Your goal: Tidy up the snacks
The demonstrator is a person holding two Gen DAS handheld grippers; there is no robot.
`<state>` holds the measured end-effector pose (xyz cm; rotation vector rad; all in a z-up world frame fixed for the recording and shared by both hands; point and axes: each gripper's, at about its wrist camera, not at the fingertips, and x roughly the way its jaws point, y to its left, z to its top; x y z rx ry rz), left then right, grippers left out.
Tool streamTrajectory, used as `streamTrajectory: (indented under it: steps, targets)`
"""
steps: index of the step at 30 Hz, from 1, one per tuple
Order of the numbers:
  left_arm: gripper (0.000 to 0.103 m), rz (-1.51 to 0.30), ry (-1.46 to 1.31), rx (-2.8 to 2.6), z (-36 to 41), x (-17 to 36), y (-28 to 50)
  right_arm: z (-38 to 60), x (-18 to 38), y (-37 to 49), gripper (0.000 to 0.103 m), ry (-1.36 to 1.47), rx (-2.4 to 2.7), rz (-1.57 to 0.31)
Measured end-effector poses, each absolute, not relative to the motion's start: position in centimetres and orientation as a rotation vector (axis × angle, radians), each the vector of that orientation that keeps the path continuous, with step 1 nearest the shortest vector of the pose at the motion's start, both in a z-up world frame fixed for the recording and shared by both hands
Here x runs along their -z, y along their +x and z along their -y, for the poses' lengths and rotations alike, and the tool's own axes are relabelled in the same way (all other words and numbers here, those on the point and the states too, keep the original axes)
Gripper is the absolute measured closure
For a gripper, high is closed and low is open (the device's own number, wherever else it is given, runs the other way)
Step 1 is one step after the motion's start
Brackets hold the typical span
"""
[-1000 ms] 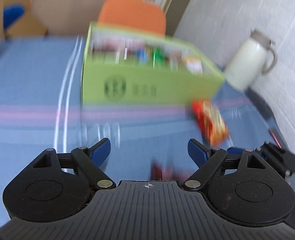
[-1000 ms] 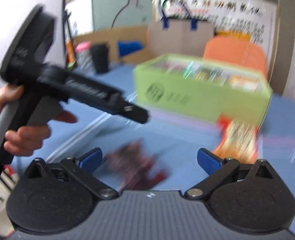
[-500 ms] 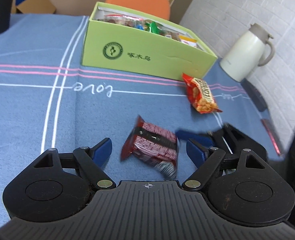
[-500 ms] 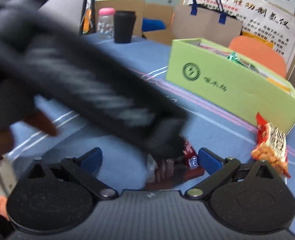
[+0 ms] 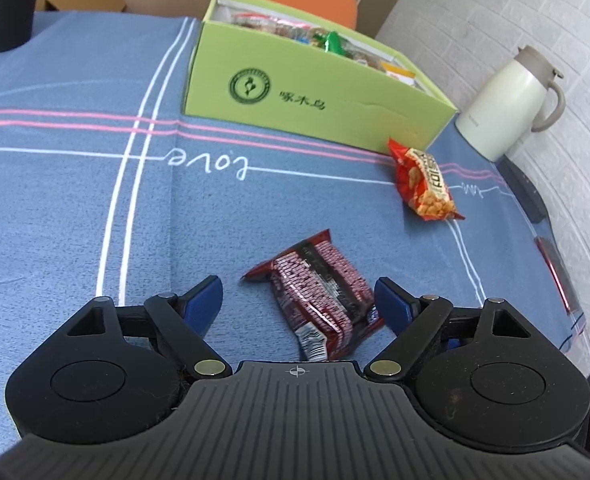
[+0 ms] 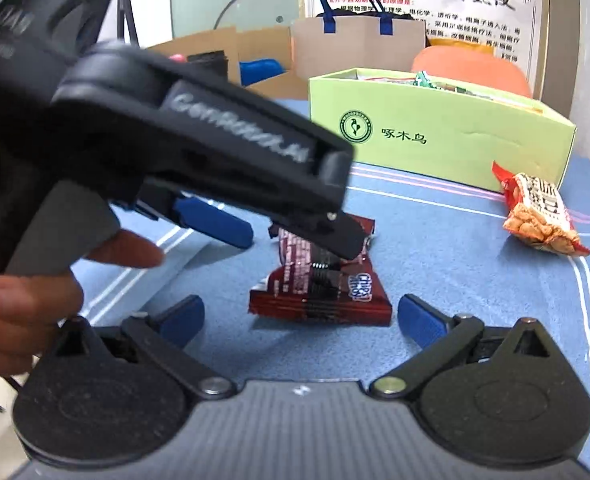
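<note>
Both grippers have advanced toward the dark red snack packet (image 5: pixel 319 296), which lies flat on the blue tablecloth (image 5: pixel 75 208). Left gripper (image 5: pixel 299 300) and right gripper (image 6: pixel 301 316): jaws opening, straddling it untouched. Beyond: peanut packet (image 5: pixel 425 184), then green snack box (image 5: pixel 315 108).

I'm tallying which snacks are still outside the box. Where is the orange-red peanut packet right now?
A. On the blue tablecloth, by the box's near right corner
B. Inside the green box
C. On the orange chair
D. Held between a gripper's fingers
A: the peanut packet lies flat on the blue tablecloth just in front of the green box, with no gripper touching it.
</note>
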<state>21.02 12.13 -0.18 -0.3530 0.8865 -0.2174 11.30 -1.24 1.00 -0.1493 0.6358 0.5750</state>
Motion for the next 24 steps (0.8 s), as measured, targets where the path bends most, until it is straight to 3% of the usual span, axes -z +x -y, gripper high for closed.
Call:
streamTrajectory:
  steps: [10,15,21,24]
  targets:
    - [0.029,-0.913,-0.359,0.344,-13.9,-0.4,21.3,1.0,-2.8,11.3,0.001,-0.080,-0.479,-0.625]
    - [0.030,-0.945,-0.308,0.403,-12.7,-0.6,22.4,-0.7,-2.4,12.5,0.001,-0.184,-0.471,-0.652]
    - [0.043,-0.948,-0.244,0.399,-11.7,-0.1,23.1,-1.0,-2.0,13.4,0.001,-0.137,-0.486,-0.689]
    - [0.043,-0.953,-0.262,0.429,-12.0,0.1,24.0,-1.1,-2.1,13.3,0.001,-0.133,-0.465,-0.690]
